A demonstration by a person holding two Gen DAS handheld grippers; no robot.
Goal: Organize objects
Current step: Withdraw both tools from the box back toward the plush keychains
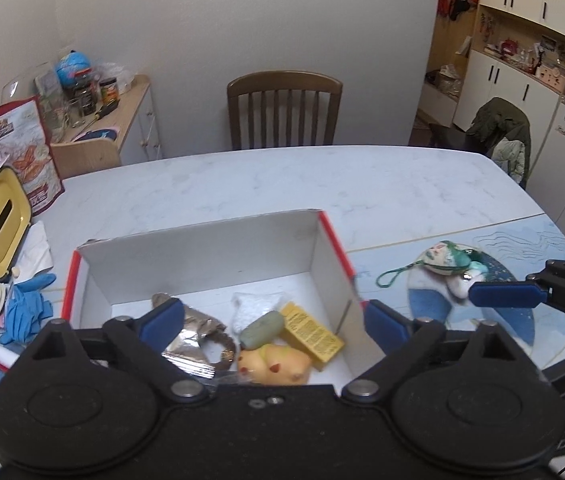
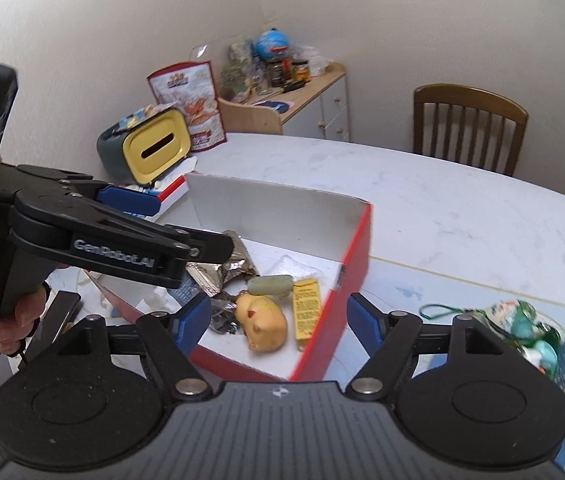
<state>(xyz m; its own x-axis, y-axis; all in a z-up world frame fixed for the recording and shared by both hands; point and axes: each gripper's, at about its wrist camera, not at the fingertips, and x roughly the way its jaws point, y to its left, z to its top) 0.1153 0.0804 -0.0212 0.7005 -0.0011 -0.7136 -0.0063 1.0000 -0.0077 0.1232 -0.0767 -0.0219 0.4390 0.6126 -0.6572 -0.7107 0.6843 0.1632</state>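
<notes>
Left wrist view, box [image 1: 206, 252] below open left tongs [image 1: 272, 322], nothing gripped

**Surfaces and materials on the worktop**

The white marbled worktop [image 1: 282, 184] looks smooth with a faint sheen. The red-edged white cardboard box [image 1: 202, 256] has matt paper walls. Inside it lie a crumpled silver foil wrapper [image 1: 192, 334] that is shiny and creased, a yellow rubbery toy figure [image 1: 276, 364] with a soft gloss, a yellow printed paper carton [image 1: 310, 330] and a dull green smooth capsule-shaped piece [image 1: 262, 328]. Blue thin rubbery gloves [image 1: 26, 312] lie wrinkled at the side. The brown slatted wooden chair [image 1: 284, 108] looks polished. Each claw is matt black plastic with blue pads [image 1: 162, 318] and bright metal rivets.
</notes>
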